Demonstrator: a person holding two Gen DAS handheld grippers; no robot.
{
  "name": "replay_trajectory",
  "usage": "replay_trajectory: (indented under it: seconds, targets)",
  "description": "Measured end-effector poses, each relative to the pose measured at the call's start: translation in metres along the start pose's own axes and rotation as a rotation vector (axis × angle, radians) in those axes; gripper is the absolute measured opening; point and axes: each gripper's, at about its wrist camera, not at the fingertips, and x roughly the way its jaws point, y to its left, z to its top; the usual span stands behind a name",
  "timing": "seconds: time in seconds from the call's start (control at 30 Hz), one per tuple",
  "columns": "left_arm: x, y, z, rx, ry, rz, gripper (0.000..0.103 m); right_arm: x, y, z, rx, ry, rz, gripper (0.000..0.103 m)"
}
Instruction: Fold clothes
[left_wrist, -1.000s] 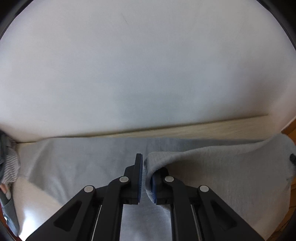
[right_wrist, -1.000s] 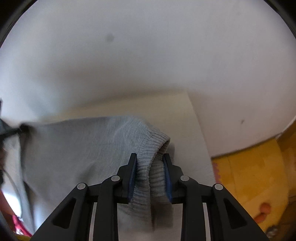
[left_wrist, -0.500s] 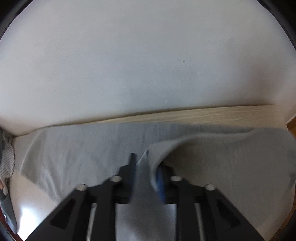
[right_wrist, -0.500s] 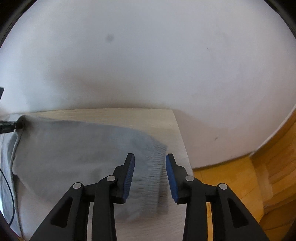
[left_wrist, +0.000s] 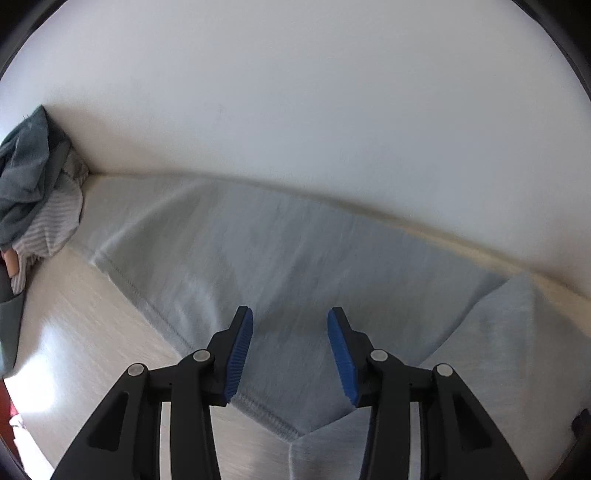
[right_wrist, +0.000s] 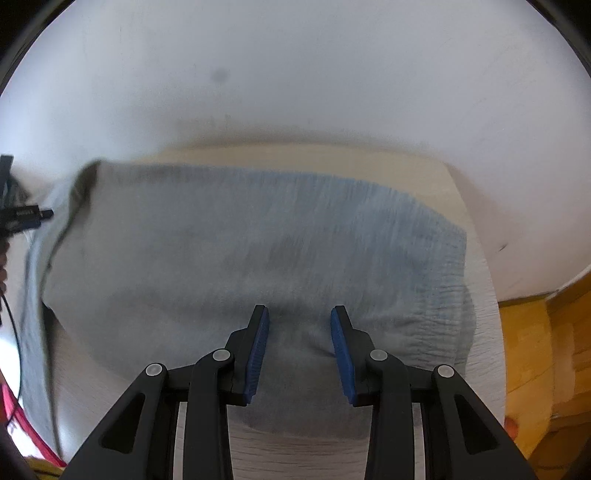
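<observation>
Grey garment lies flat on the table, far edge against the wall. Left gripper jaws opening, right gripper jaws apart; both empty above the cloth. Risk: folded flap at right could spring back unpressed.

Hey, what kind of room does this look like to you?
Probably a room in a home, set up for laundry folding: a grey sweatshirt spread on a pale wooden table against a white wall, a pile of other clothes beside it, and wooden flooring.
</observation>
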Motion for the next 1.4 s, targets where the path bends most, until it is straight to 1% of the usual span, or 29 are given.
replay_trajectory:
  seconds: [0.13, 0.27, 0.37, 0.5, 0.53, 0.57, 0.63, 0.67, 0.73, 0.8, 0.87, 0.9, 1.0, 1.1, 1.13, 1.23, 1.3, 1.4]
  targets:
    - [-0.006, 0.001, -0.019, -0.009, 0.017, 0.009, 0.040, 0.003, -0.012, 0.001, -0.041, 0.028, -0.005, 0.035]
    - [-0.021, -0.003, -0.045, -0.016, 0.031, 0.007, 0.041, 0.006, -0.042, 0.004, -0.039, 0.042, -0.018, 0.035]
    - [-0.036, -0.011, -0.070, -0.010, 0.041, -0.005, 0.041, 0.007, -0.061, 0.006, -0.040, 0.051, -0.040, 0.036]
    - [-0.053, -0.012, -0.092, -0.003, 0.045, -0.024, 0.041, 0.013, -0.075, 0.016, -0.042, 0.054, -0.060, 0.037]
    - [-0.056, -0.011, -0.095, -0.010, 0.048, -0.032, 0.040, 0.014, -0.075, 0.017, -0.043, 0.055, -0.067, 0.037]
    - [-0.055, -0.005, -0.089, -0.019, 0.051, -0.045, 0.040, 0.013, -0.073, 0.019, -0.039, 0.057, -0.077, 0.037]
    - [-0.065, 0.002, -0.090, -0.030, 0.030, -0.054, 0.040, 0.007, -0.067, 0.021, -0.012, 0.042, -0.081, 0.037]
    - [-0.071, 0.003, -0.090, -0.030, 0.016, -0.051, 0.040, 0.002, -0.063, 0.022, 0.003, 0.027, -0.063, 0.037]
    - [-0.085, 0.012, -0.088, -0.019, -0.030, -0.021, 0.040, -0.012, -0.052, 0.020, 0.026, -0.003, 0.013, 0.037]
    - [-0.097, 0.025, -0.085, -0.011, -0.071, 0.003, 0.040, -0.023, -0.034, 0.014, 0.017, -0.014, 0.081, 0.037]
    - [-0.104, 0.038, -0.091, -0.014, -0.088, 0.014, 0.040, -0.032, -0.010, 0.007, -0.005, -0.014, 0.150, 0.038]
    - [-0.094, 0.035, -0.080, -0.014, -0.090, 0.015, 0.040, -0.037, 0.002, 0.003, -0.016, -0.014, 0.185, 0.038]
    - [-0.081, 0.053, -0.062, -0.006, -0.074, 0.008, 0.040, -0.038, 0.036, -0.007, -0.027, 0.010, 0.275, 0.038]
    - [-0.062, 0.073, -0.038, 0.046, -0.047, -0.022, 0.039, -0.039, 0.072, -0.023, -0.010, 0.039, 0.292, 0.038]
    - [-0.071, 0.064, -0.041, 0.065, -0.043, -0.032, 0.039, -0.037, 0.080, -0.026, 0.001, 0.049, 0.295, 0.038]
    - [-0.061, 0.076, -0.039, 0.122, -0.031, -0.076, 0.039, -0.034, 0.106, -0.034, 0.035, 0.075, 0.298, 0.038]
    - [-0.063, 0.074, -0.038, 0.153, -0.018, -0.104, 0.039, -0.031, 0.119, -0.039, 0.066, 0.088, 0.278, 0.038]
    - [-0.051, 0.077, -0.038, 0.200, -0.006, -0.135, 0.039, -0.025, 0.132, -0.045, 0.094, 0.110, 0.265, 0.038]
